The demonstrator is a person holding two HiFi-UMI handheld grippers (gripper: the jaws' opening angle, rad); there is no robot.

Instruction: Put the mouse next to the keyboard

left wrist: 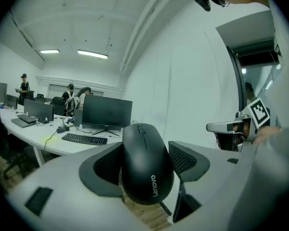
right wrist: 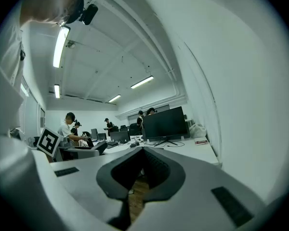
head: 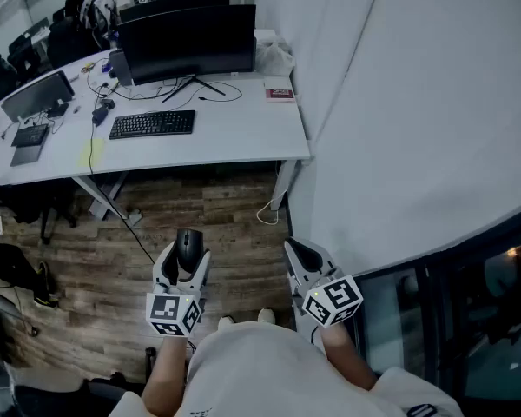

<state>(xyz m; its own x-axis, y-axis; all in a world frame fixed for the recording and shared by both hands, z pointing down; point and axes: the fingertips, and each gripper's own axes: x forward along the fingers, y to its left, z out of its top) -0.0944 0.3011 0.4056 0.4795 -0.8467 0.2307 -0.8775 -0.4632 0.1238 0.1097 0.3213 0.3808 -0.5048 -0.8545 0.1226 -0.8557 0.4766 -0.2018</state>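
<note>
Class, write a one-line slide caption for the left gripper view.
Left gripper holds a black mouse between its jaws, some way from the white desk with the keyboard and monitor.

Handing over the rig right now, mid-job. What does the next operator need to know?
Left gripper: shut on the black mouse, held in the air over the wood floor.
Right gripper: shut, empty.
Keyboard: on the white desk, in front of the monitor, well ahead of both grippers.
Done: mouse is in hand.
Left: carry it to the desk and set it down beside the keyboard; the desk looks bare to the keyboard's right.
</note>
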